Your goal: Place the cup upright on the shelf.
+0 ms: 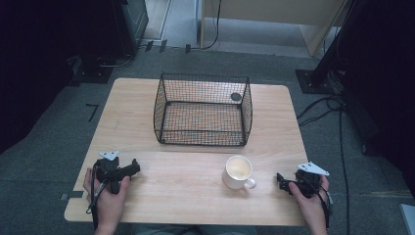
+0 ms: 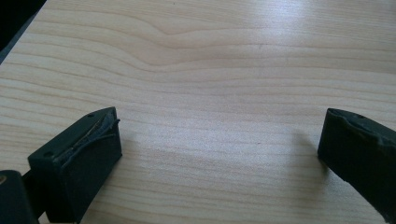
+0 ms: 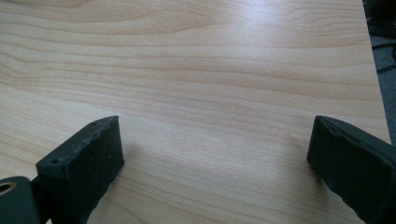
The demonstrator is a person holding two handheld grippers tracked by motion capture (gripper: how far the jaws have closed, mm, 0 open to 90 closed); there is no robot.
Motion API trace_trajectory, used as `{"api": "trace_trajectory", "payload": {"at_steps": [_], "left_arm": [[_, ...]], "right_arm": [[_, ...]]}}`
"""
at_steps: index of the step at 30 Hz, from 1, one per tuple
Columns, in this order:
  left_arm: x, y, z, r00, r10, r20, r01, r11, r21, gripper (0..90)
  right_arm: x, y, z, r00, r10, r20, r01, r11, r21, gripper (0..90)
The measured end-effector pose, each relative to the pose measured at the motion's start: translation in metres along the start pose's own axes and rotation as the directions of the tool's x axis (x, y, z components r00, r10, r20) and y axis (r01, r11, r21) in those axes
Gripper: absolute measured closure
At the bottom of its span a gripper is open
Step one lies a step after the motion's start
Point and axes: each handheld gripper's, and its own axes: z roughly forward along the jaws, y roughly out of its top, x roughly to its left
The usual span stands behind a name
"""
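The right gripper [image 1: 281,181] rests low at the table's [image 1: 186,196] near right edge, held in the right hand [image 1: 309,196], its jaws spread wide with nothing but bare wood between them, as the right gripper view shows [image 3: 215,154]. It points inward toward the mug [image 1: 238,172], which stands upright just to its left, near but apart, with the handle [image 1: 250,184] turned toward the near right, so that side is the handiest to take; this looks like a ready stance before a reach. The left gripper [image 1: 133,169], in the left hand [image 1: 108,193], sits at the near left corner, well apart from the mug, jaws equally wide and empty over plain tabletop [image 2: 219,149], probably parked out of the way or waiting to help. Beyond the mug, in the middle of the far half of the table, stands a wire basket [image 1: 203,108], open at the top and empty apart from a small dark disc [image 1: 236,96] seen at its far right corner; whether the disc lies inside it or behind the mesh I cannot tell. The basket's open mouth and its place straight behind the mug suggest it is where the mug is meant to go.
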Motion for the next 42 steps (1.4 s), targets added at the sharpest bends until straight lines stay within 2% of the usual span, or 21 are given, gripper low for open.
{"api": "trace_trajectory", "payload": {"at_steps": [3,7,12,17,20,23,25,27,28,33,34,35,37,38,39,40,41,42], "left_arm": [[0.000,0.000,0.000,1.0000,0.000,0.000,0.000,1.0000,0.000,0.0],[0.000,0.000,0.000,1.0000,0.000,0.000,0.000,1.0000,0.000,0.0],[0.000,0.000,0.000,1.0000,-0.001,-0.001,0.001,1.0000,0.000,0.0],[0.000,0.000,0.000,1.0000,0.000,0.000,0.000,1.0000,0.000,0.0],[0.000,0.000,0.000,1.0000,0.000,-0.001,0.000,1.0000,0.000,0.0],[0.000,0.000,0.000,1.0000,-0.001,0.000,0.001,1.0000,-0.001,0.0],[0.000,0.000,0.000,1.0000,0.000,0.000,0.000,1.0000,0.000,0.0],[0.000,0.000,0.000,1.0000,0.000,0.000,0.000,1.0000,0.000,0.0],[0.000,0.000,0.000,1.0000,0.000,0.000,0.000,1.0000,0.000,0.0],[0.000,0.000,0.000,1.0000,0.000,0.000,0.000,1.0000,0.000,0.0],[0.000,0.000,0.000,1.0000,0.000,0.000,0.000,1.0000,0.000,0.0],[0.000,0.000,0.000,1.0000,0.000,0.000,0.000,1.0000,0.000,0.0],[0.000,0.000,0.000,1.0000,0.000,0.000,0.000,1.0000,0.000,0.0],[0.000,0.000,0.000,1.0000,0.000,0.000,0.000,1.0000,0.000,0.0],[0.000,0.000,0.000,1.0000,0.000,0.000,0.000,1.0000,0.000,0.0],[0.000,0.000,0.000,1.0000,0.000,0.000,0.000,1.0000,0.000,0.0],[0.000,0.000,0.000,1.0000,0.000,0.000,0.000,1.0000,0.000,0.0],[0.000,0.000,0.000,1.0000,0.000,0.000,0.000,1.0000,0.000,0.0]], "right_arm": [[0.001,0.000,0.000,0.9999,0.008,0.007,-0.008,1.0000,0.000,3.0],[0.003,-0.001,-0.003,1.0000,0.004,0.009,-0.004,1.0000,-0.003,8.4],[0.013,0.003,-0.013,0.9981,-0.041,-0.045,0.040,0.9987,-0.033,10.3],[0.021,0.007,-0.021,0.9947,-0.068,-0.077,0.064,0.9966,-0.053,12.7],[0.031,0.011,-0.027,0.9887,-0.088,-0.121,0.081,0.9944,-0.068,12.7],[0.036,0.012,-0.030,0.9857,-0.104,-0.132,0.095,0.9925,-0.078,12.7],[0.044,0.016,-0.037,0.9797,-0.121,-0.160,0.107,0.9901,-0.090,12.7],[0.047,0.017,-0.039,0.9779,-0.124,-0.169,0.108,0.9893,-0.097,12.8],[0.050,0.019,-0.043,0.9737,-0.132,-0.186,0.113,0.9875,-0.110,12.7],[0.057,0.023,-0.052,0.9716,-0.136,-0.194,0.109,0.9839,-0.141,12.3],[0.060,0.024,-0.056,0.9665,-0.140,-0.215,0.109,0.9824,-0.152,12.3],[0.060,0.024,-0.056,0.9665,-0.140,-0.215,0.109,0.9824,-0.152,12.3],[0.066,0.026,-0.060,0.9568,-0.156,-0.245,0.119,0.9798,-0.161,12.4],[0.066,0.026,-0.060,0.9568,-0.156,-0.245,0.119,0.9798,-0.161,12.4],[0.068,0.026,-0.060,0.9539,-0.163,-0.252,0.125,0.9790,-0.161,12.4],[0.072,0.026,-0.061,0.9469,-0.174,-0.270,0.134,0.9780,-0.160,12.8],[0.072,0.026,-0.061,0.9469,-0.174,-0.270,0.134,0.9780,-0.160,12.8],[0.074,0.026,-0.061,0.9425,-0.180,-0.282,0.139,0.9776,-0.158,13.2]]}}
